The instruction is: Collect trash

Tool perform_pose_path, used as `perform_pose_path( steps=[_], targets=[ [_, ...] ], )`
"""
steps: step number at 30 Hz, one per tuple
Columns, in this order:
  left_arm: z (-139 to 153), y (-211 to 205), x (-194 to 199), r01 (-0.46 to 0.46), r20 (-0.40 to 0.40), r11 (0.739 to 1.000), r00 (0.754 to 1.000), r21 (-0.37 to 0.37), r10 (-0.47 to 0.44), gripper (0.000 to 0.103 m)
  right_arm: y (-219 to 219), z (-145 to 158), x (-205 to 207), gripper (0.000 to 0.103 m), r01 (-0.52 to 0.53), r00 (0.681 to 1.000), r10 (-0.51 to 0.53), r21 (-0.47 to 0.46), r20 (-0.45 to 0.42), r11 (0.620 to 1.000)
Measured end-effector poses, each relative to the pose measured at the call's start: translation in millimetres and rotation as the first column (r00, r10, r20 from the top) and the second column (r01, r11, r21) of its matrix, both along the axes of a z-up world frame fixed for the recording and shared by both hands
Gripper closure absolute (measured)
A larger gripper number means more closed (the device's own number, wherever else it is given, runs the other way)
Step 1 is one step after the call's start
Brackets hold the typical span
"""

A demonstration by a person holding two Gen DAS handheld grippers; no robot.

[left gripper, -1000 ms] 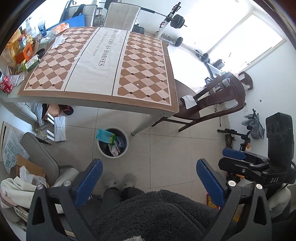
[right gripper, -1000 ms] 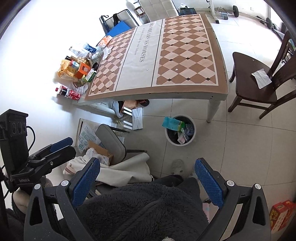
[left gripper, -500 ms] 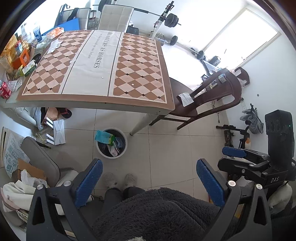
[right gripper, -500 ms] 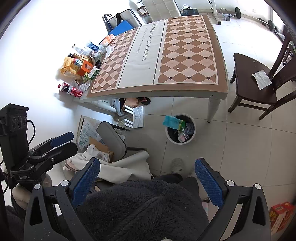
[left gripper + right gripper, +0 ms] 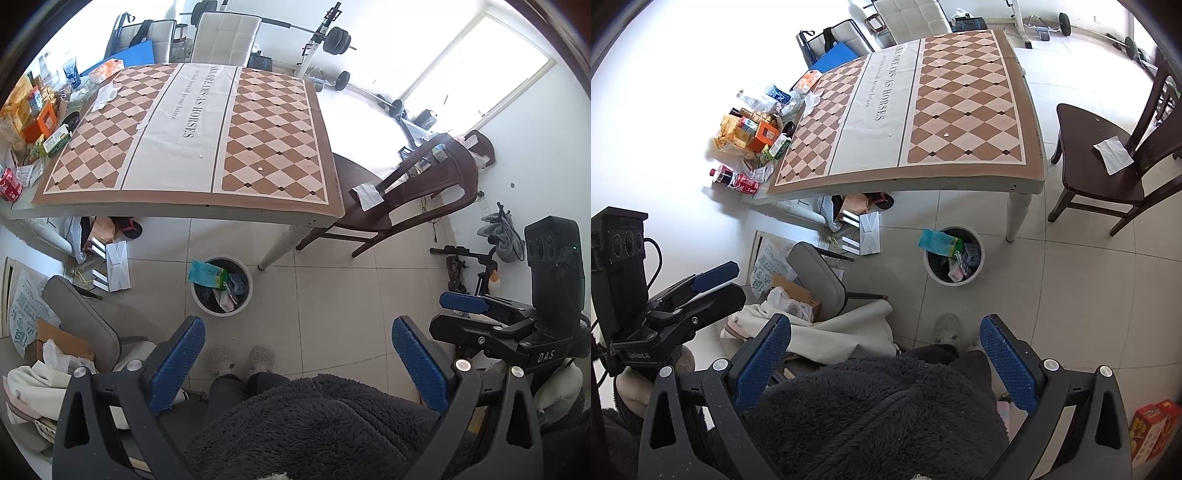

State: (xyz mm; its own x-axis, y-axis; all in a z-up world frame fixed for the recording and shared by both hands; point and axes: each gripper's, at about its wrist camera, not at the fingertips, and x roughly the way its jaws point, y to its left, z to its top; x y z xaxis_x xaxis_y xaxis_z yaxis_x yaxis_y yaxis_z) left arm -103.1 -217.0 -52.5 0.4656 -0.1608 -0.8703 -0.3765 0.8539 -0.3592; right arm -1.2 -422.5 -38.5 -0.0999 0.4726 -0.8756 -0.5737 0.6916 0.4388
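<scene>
A white trash bin point(image 5: 222, 285) stands on the tiled floor by the table leg, filled with wrappers and a green carton on its rim; it also shows in the right wrist view point(image 5: 953, 259). My left gripper point(image 5: 295, 363) is open and empty, held high above the person's lap. My right gripper point(image 5: 884, 360) is open and empty, likewise high. Each gripper shows from the side in the other's view. A pile of packets, cartons and a red bottle point(image 5: 753, 142) lies at the table's left edge. Small crumbs point(image 5: 260, 168) lie on the checkered cloth.
The table with a checkered cloth point(image 5: 192, 122) fills the middle. A dark wooden chair point(image 5: 406, 192) with a paper on its seat stands to the right. A grey chair point(image 5: 816, 275), cloth and boxes lie on the floor at left. Gym weights stand at the back.
Both grippers have drifted slightly, so the table and bin shift a little in view. Both stay open and empty.
</scene>
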Motion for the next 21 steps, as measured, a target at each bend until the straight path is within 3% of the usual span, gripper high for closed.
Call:
perform_pose_path(
  steps=[21],
  targets=[
    [1.7, -6.4, -6.3, 0.013, 0.005, 1.0, 1.0, -0.003, -0.013, 0.0, -11.7, -3.2, -6.4, 0.0, 0.032, 0.999, -0.032, -0.012, 0.005, 0.999]
  ],
)
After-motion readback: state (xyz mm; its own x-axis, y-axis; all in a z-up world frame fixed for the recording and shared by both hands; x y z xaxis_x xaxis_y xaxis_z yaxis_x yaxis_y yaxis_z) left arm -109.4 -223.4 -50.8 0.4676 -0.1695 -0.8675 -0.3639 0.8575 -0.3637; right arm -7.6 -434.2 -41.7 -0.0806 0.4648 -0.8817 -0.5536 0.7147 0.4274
